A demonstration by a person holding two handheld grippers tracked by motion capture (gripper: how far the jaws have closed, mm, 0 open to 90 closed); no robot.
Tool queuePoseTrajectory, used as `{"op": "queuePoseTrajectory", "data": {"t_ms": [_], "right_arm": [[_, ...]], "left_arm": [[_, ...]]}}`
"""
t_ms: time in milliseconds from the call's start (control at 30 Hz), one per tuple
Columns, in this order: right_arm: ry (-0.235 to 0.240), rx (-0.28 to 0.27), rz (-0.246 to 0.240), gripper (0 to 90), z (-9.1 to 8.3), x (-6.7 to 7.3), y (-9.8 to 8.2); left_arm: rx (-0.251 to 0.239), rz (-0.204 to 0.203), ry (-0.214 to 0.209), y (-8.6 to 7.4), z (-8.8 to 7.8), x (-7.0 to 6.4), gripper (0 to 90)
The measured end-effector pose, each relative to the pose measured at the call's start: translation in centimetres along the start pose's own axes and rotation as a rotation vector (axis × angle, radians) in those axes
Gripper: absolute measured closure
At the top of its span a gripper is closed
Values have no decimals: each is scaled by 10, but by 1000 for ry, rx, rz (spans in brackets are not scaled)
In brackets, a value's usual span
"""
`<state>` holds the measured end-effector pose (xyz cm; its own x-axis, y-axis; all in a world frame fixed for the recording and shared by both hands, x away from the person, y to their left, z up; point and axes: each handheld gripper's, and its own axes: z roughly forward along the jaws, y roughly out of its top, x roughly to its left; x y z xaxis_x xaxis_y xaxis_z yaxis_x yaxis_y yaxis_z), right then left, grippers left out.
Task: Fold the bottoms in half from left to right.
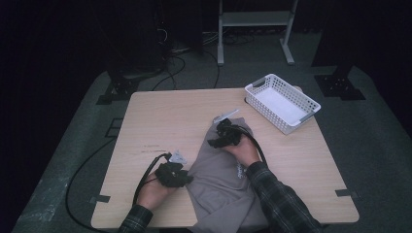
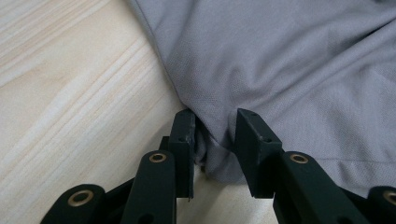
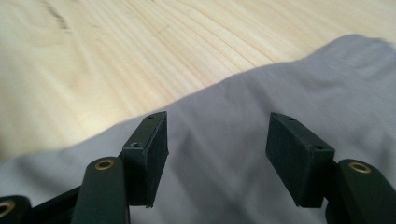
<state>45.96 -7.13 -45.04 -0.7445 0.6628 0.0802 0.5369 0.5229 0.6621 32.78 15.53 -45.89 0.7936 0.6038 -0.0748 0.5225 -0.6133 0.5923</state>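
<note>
A grey garment (image 1: 218,184) lies crumpled on the near half of the wooden table (image 1: 160,116), reaching the front edge. My left gripper (image 1: 183,177) rests at the garment's left edge. In the left gripper view a bunched fold of the grey cloth (image 2: 289,60) sits in the gap of my left gripper (image 2: 215,119), whose jaws stand a little apart and loose around it. My right gripper (image 1: 216,138) hovers over the garment's far end. In the right gripper view my right gripper (image 3: 218,122) is open above the smooth grey cloth (image 3: 224,154), with nothing between its jaws.
A white plastic basket (image 1: 282,102), with nothing in it, stands at the table's far right corner. Bare wood lies to the left and beyond the garment. Black cables trail off the table's left side. A white frame (image 1: 255,19) stands on the floor behind.
</note>
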Motion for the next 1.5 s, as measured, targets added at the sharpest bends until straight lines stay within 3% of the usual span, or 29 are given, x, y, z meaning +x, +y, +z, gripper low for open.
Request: {"op": "queuePoseTrajectory", "data": {"t_ms": [167,267,433,633,833,933,967,1033,1200,1300,1500], "right_arm": [[-28,48,15,425,24,-4,10],[-74,38,-16,550,30,-3,13],[-99,11,-19,853,40,-2,23],[-124,47,-36,886,62,2,52],[-124,38,-28,892,84,4,76],[-115,42,-18,888,90,1,84],[-115,43,-22,850,89,1,84],[-97,19,-19,737,79,-1,83],[-36,-50,-30,587,30,-6,62],[-46,-80,-52,547,-3,-11,41],[-80,-79,-25,472,-52,-25,-7]], "left_arm": [[0,-1,-14,0,0,0,719],[5,-1,-28,1,1,-1,769],[16,16,-26,3,1,-2,827],[15,30,-3,6,3,-1,832],[8,25,38,9,4,9,839],[10,24,43,10,4,14,838],[4,19,37,10,5,15,838],[4,21,37,10,4,15,838],[5,10,30,9,4,16,836],[0,-2,30,9,4,16,835],[-4,-16,29,8,4,16,834]]}}
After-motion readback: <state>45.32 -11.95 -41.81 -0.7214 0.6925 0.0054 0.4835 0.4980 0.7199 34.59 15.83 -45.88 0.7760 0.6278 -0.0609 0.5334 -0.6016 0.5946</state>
